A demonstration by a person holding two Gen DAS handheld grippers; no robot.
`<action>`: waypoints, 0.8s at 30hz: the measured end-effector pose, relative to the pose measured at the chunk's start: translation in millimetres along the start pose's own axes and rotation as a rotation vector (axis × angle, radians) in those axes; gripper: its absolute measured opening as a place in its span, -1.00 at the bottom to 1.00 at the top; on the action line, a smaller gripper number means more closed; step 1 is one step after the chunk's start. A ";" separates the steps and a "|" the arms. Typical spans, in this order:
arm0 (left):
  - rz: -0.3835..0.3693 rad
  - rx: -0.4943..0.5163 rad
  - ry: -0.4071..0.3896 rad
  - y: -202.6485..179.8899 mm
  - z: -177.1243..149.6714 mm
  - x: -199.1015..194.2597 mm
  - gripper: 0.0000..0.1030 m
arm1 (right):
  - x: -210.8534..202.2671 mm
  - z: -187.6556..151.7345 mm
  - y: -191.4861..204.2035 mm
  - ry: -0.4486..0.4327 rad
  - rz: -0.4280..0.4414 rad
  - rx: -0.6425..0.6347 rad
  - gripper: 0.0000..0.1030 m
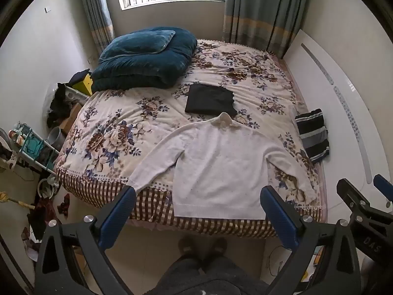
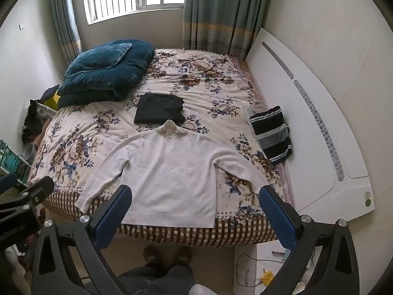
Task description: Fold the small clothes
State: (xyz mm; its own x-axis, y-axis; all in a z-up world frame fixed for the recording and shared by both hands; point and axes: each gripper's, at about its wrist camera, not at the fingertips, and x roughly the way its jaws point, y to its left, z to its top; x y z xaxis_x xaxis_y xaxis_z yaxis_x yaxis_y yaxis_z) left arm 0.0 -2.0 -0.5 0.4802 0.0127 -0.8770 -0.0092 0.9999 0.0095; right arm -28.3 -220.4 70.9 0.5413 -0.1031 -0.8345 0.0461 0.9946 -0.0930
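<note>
A white long-sleeved sweater (image 1: 221, 167) lies flat and spread out on the near part of the floral bed (image 1: 118, 123), collar away from me, hem at the bed's near edge; it also shows in the right wrist view (image 2: 172, 172). My left gripper (image 1: 197, 196) is open and empty, held above the floor just short of the hem. My right gripper (image 2: 196, 196) is open and empty, at the same height, beside the left one. A folded black garment (image 1: 210, 99) lies beyond the collar. A folded black-and-grey striped garment (image 1: 313, 135) lies at the bed's right edge.
A folded teal quilt with a pillow (image 1: 145, 59) sits at the bed's far left. A white headboard (image 1: 343, 113) runs along the right side. Cluttered shelves and bags (image 1: 32, 152) stand on the floor at the left. My feet (image 1: 201, 245) are at the bed's near edge.
</note>
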 end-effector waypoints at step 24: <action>-0.022 -0.012 -0.015 3.8 1.6 -3.2 1.00 | -7.5 1.8 1.4 -0.018 0.002 -0.001 1.00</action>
State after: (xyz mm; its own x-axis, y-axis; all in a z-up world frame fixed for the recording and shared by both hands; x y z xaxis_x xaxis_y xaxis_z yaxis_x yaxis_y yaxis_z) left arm -0.1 1.8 3.1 0.4935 -0.0090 -0.8697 -0.0089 0.9998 -0.0154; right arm -30.7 -218.3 78.0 0.5566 -0.1005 -0.8247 0.0444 0.9948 -0.0913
